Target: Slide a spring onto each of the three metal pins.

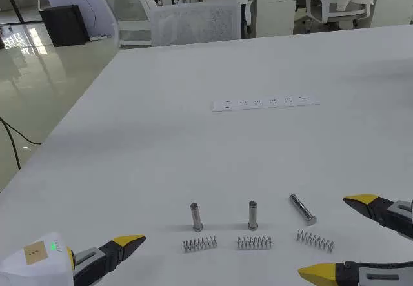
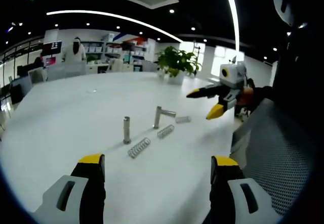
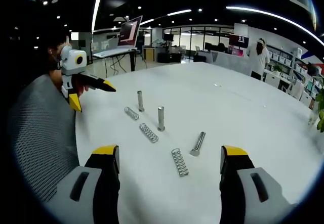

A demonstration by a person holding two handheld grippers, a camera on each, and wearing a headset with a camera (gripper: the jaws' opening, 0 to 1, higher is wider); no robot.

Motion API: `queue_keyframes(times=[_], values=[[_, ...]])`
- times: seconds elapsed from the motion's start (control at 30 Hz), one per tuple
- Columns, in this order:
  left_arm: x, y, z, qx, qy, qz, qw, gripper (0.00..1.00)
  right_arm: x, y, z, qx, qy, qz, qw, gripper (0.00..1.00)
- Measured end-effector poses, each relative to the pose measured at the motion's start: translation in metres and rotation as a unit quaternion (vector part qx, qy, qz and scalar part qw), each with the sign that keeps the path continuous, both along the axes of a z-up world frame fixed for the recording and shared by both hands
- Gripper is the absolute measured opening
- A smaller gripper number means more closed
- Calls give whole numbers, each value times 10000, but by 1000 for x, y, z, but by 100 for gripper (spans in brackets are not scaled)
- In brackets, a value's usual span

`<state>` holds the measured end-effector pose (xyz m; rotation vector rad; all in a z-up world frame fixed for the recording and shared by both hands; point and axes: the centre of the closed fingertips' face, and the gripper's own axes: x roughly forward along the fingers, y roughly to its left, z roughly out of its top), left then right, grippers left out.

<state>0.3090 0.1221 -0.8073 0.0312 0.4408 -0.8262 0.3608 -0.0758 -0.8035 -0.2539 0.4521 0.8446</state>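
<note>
Setting: an open office with a large white table. A white power strip lies flat on the table, well beyond the work items. A mesh chair stands at the far edge.

Pins, as seen in the head view: the left pin and the middle pin stand upright on their heads. The right pin lies on its side, with its head toward the near edge.

Springs: the left spring, the middle spring and the right spring lie flat on the table. Each lies just in front of one pin and apart from it.

Left hand-held gripper: jaws wide apart and empty. It is at the near left end of the row, apart from every item.

Right hand-held gripper: jaws wide apart and empty. It is at the near right end of the row, near the right spring and not touching it.
</note>
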Motion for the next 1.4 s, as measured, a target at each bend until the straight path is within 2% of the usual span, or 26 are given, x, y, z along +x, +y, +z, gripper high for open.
queue_keyframes(times=[0.27,0.77,1.4], values=[[1,0,0,-8,9,9,10000,82,6,0,4,6,-29,9,10000,77],[1,-1,0,16,11,-16,10000,81,3,-1,-2,-147,28,62,9999,76],[3,-1,0,-36,18,-23,10000,80,3,-4,-9,-203,152,28,9997,72]])
